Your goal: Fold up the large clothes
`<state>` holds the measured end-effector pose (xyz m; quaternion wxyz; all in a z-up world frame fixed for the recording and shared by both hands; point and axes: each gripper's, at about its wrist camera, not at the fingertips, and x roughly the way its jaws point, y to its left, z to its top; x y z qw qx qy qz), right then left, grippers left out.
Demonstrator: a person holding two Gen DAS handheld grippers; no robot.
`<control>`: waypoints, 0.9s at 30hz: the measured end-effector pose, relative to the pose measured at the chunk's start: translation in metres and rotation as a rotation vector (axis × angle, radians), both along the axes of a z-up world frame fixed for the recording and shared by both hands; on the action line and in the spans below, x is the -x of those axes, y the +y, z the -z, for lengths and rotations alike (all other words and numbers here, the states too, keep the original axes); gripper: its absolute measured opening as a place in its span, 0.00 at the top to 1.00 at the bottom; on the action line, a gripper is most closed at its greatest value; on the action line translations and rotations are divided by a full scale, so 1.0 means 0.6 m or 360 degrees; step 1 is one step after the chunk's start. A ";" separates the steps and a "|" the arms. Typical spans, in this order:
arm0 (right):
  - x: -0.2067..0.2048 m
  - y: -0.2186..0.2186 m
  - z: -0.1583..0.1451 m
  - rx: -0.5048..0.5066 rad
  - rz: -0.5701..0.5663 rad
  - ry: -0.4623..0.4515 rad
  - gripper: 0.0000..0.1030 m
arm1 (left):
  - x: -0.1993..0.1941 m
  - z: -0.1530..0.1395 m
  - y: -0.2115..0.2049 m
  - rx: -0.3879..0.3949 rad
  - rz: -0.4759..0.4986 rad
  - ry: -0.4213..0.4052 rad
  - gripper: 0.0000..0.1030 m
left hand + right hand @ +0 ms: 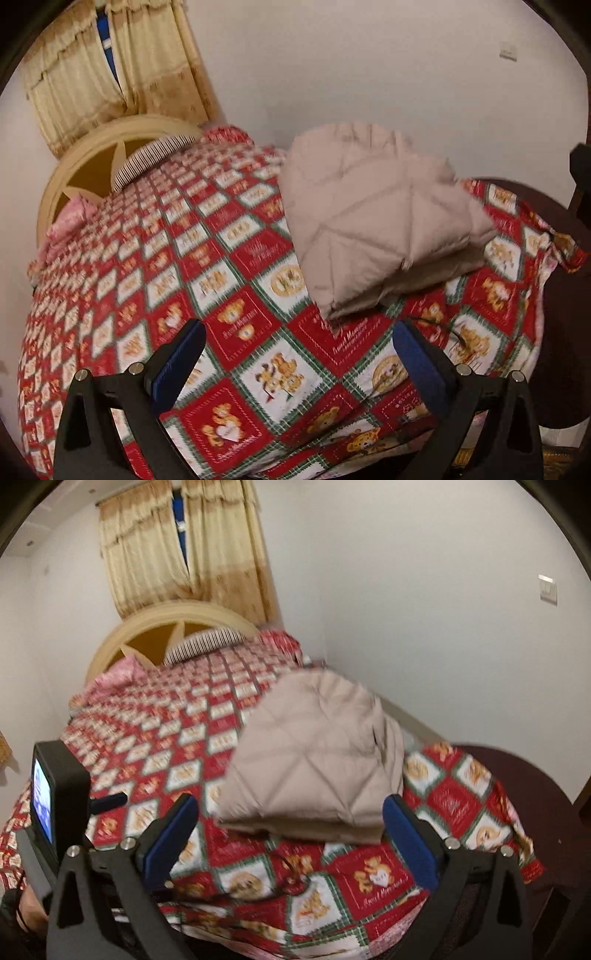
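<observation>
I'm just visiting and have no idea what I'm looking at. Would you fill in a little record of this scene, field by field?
Place: bedroom, bed with red teddy-bear patchwork bedspread
Main item: beige quilted padded garment, folded into a compact stack, resting on the bedspread
Left gripper: open, holding nothing, short of the garment
Right gripper: open, holding nothing, blue-padded fingers near the garment's front edge
Behind: cream arched headboard, yellow curtains
Fold: looks finished

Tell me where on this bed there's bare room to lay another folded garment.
Free: the wide stretch of bedspread between the folded beige jacket and the pillows at the headboard, and the strip between the jacket and the foot edge. Crowded: the wall-side corner, where the jacket sits.
</observation>
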<state>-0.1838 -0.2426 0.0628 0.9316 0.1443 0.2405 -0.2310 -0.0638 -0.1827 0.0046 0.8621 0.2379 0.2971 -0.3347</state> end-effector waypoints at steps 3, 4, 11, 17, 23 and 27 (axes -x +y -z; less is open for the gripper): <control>0.018 0.019 -0.040 0.0051 -0.0005 -0.0106 0.01 | 0.013 -0.045 0.017 0.0103 0.0016 -0.0023 0.01; 0.029 0.024 -0.058 0.0078 -0.0002 -0.0164 0.01 | 0.016 -0.064 0.023 0.0154 0.0024 -0.0044 0.01; 0.110 0.048 -0.163 0.0306 0.0068 -0.0495 0.00 | 0.031 -0.157 0.038 0.0342 0.0056 -0.0137 0.01; 0.148 0.067 -0.205 0.0509 0.0172 -0.0682 0.00 | 0.055 -0.226 0.052 0.0549 0.0087 -0.0239 0.01; 0.094 0.059 -0.174 0.0506 0.0188 -0.0616 0.00 | 0.044 -0.223 0.054 0.0630 -0.0012 -0.0245 0.01; 0.086 0.045 -0.153 0.0410 0.0235 -0.0628 0.00 | 0.030 -0.213 0.060 0.0699 -0.0086 -0.0217 0.01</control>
